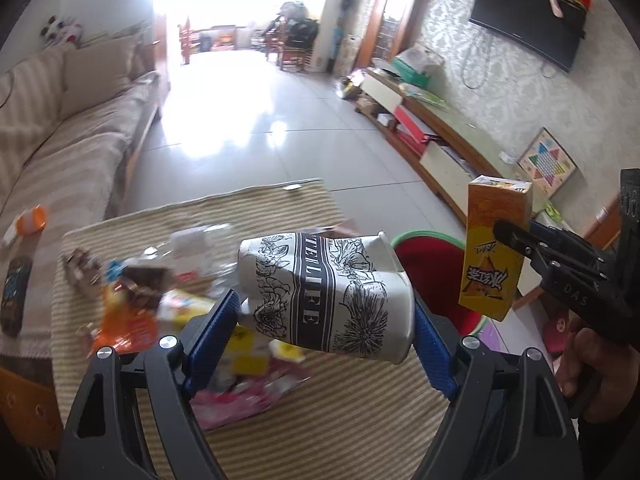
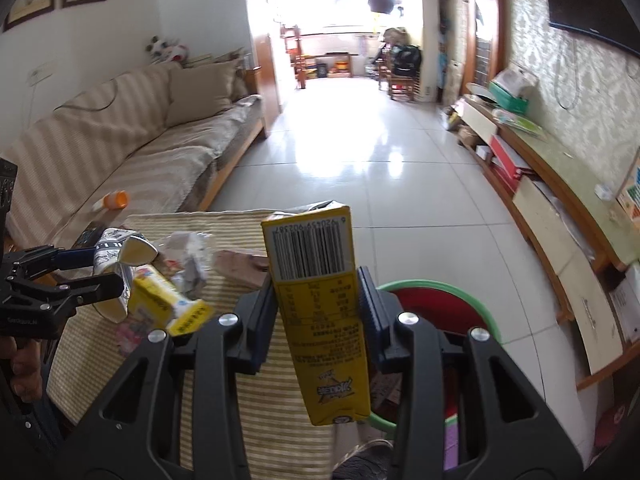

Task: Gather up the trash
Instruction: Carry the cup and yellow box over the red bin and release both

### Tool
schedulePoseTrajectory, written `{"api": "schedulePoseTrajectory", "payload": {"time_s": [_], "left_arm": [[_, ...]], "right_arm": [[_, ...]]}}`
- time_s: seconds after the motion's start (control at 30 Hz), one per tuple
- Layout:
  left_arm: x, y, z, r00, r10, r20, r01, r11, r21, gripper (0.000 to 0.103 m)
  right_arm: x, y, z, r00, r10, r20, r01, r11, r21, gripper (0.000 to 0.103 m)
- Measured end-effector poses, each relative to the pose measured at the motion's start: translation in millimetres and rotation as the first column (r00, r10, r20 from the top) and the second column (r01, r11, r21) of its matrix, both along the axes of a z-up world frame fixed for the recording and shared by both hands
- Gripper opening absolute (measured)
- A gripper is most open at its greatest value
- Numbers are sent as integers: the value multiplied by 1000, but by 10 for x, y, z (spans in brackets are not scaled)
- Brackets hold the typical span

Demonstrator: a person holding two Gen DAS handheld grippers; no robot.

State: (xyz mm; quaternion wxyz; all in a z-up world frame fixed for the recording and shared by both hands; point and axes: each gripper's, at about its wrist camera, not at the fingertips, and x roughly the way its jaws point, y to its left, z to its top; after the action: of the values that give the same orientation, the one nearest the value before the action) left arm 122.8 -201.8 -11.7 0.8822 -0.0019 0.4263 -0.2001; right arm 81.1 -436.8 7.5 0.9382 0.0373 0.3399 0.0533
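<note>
My left gripper (image 1: 324,328) is shut on a crushed white paper cup (image 1: 320,292) with black flower print, held above the striped table cloth (image 1: 340,420). My right gripper (image 2: 318,308) is shut on an upright yellow drink carton (image 2: 320,320). In the left wrist view the carton (image 1: 496,256) hangs just right of a red bin with a green rim (image 1: 420,234). In the right wrist view the bin's rim (image 2: 440,283) lies right behind the carton, and the left gripper (image 2: 92,272) with the cup (image 2: 116,264) is at the left. Wrappers (image 1: 128,320) and a small yellow box (image 2: 160,304) lie on the cloth.
A striped sofa (image 2: 120,152) runs along the left, with an orange-capped bottle (image 2: 114,200) and a dark remote (image 1: 16,292) on it. A long low TV cabinet (image 2: 560,200) lines the right wall. Shiny tiled floor (image 2: 360,168) stretches ahead. A person's hand (image 1: 588,360) holds the right gripper.
</note>
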Motion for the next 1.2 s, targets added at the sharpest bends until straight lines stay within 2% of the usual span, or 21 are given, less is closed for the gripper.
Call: {"api": "schedulePoseTrajectory", "payload": {"time_s": [0.23,0.43,0.63,0.9,0.93,1.0,1.2], "left_arm": [[132,-884,0,989,-147,24,146,989,19,78],[258,-1426,-187,973,-228,-29,228,974,-15,78],[378,-1777,-446,960,-265,-90,260,964,-60,79],[446,-1949,-578,946,-301,-116,292,952,-90,80],[447,-1957,-576,948,-298,-110,291,954,-80,80],[455,-1921,-568,954,-283,-101,276,958,-72,92],[509,-1752,-540,964,-243,-106,232,967,-108,93]], "right_arm": [[-29,-726,-107,991,-129,-24,130,991,40,37],[-37,-1195,-288,978,-199,-60,204,976,78,37],[-2,-1469,-447,972,-218,-93,228,967,113,37],[110,-1609,-633,969,-217,-115,233,961,151,37],[122,-1598,-647,970,-215,-116,231,961,154,37],[151,-1600,-675,970,-211,-118,228,961,158,37],[194,-1554,-714,974,-191,-118,209,964,162,37]]}}
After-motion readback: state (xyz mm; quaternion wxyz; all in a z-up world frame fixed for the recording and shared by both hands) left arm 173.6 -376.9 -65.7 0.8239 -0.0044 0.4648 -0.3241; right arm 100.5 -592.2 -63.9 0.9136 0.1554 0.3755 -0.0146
